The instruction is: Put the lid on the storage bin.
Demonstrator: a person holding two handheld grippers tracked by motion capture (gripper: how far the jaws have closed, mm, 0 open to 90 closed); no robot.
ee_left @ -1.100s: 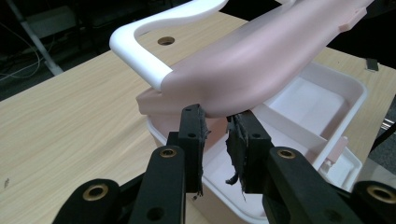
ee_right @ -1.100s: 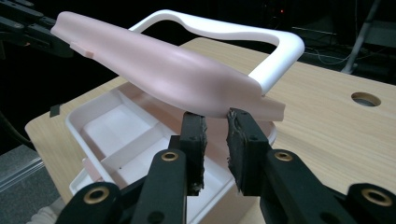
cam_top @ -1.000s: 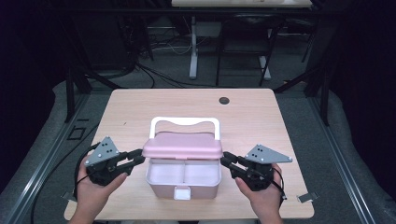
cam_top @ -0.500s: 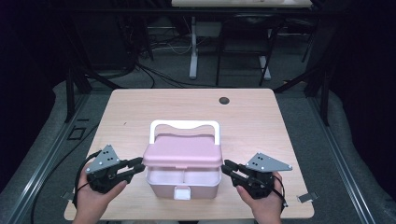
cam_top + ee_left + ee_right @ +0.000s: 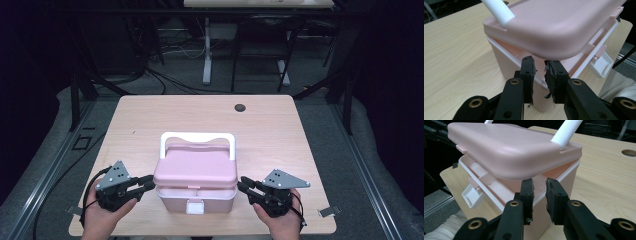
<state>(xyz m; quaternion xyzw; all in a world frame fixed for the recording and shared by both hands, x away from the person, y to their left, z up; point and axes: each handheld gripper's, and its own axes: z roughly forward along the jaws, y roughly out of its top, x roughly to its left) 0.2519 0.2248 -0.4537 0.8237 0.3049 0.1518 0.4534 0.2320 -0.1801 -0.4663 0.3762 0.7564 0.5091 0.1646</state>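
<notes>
A pink storage box (image 5: 195, 196) stands near the table's front edge, its white latch (image 5: 195, 206) hanging loose. Its pink lid (image 5: 195, 167) with the white handle (image 5: 197, 137) is tilted up at the front. My left gripper (image 5: 149, 183) is at the lid's left side and my right gripper (image 5: 243, 184) at its right side. In the left gripper view the jaw tips (image 5: 540, 63) sit under the lid's edge (image 5: 559, 27), a narrow gap between them that has just been closing a little, nothing inside. In the right gripper view the tips (image 5: 539, 182) sit under the lid (image 5: 506, 150) likewise, also empty.
The wooden table (image 5: 150, 120) has a round cable hole (image 5: 240, 107) at the back right. Dark floor, cables and a desk leg (image 5: 206, 55) lie beyond the far edge. Metal clips (image 5: 327, 211) stick out at the front corners.
Both hands have sunk toward the table with the lid's sides resting on the jaw tips. The lid has come down, and its gap over the box has narrowed.
</notes>
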